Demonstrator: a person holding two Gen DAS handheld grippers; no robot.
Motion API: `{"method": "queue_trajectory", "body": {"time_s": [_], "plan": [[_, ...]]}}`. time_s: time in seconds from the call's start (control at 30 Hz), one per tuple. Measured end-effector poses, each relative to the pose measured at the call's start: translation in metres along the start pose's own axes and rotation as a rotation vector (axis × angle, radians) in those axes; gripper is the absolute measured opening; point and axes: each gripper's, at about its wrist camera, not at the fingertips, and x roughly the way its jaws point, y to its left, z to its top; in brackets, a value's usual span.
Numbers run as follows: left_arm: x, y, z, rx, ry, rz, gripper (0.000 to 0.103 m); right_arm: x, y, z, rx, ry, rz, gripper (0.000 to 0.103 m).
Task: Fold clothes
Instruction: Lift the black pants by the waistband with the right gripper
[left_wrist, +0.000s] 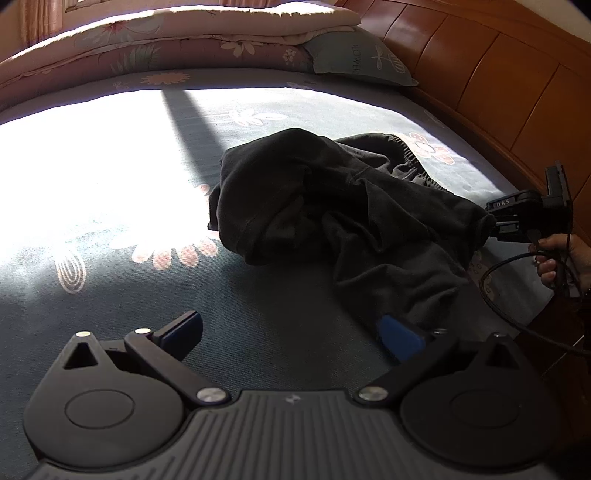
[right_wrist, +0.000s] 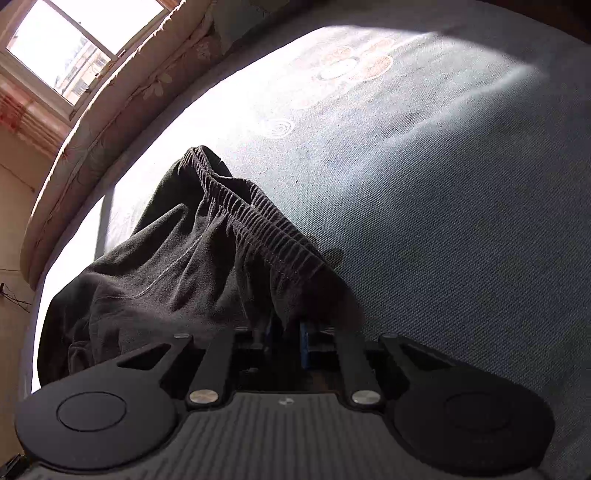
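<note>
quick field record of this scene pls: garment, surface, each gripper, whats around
garment: dark trousers with elastic waistband, crumpled in a heap
surface: grey-blue floral bedsheet
left gripper: open, nothing between its fingers, one finger at the fabric's near edge
right gripper: shut on the trousers near the waistband
around: folded quilt, pillow, wooden headboard, window

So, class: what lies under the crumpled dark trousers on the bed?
Under the dark trousers only the grey-blue flowered bedsheet shows around their edges. Anything beneath the heap itself is covered. The right gripper is closed on the cloth by the elastic waistband.
</note>
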Motion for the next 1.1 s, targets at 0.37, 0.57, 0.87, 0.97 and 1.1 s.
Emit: {"method": "queue_trajectory", "body": {"time_s": [0.37,0.57,0.87,0.97,1.1], "plan": [[0.006,0.025,0.003,-0.041,-0.013,-0.013,0.102,-0.061,0.01,-0.006,-0.161,-0.11,-0.164,0.013],[0.012,0.031,-0.003,-0.041,0.011,0.004,0.102,-0.079,0.07,-0.031,-0.323,-0.129,-0.008,0.034],[-0.001,0.059,-0.019,-0.079,0.014,0.083,0.102,-0.043,0.227,-0.084,-0.837,-0.077,0.069,0.072],[-0.006,0.07,-0.028,-0.08,0.018,0.134,0.102,-0.019,0.274,-0.112,-1.005,-0.064,0.059,0.079],[-0.005,0.084,-0.043,-0.096,0.044,0.182,0.102,0.014,0.326,-0.16,-1.224,-0.085,0.052,0.09]]}}
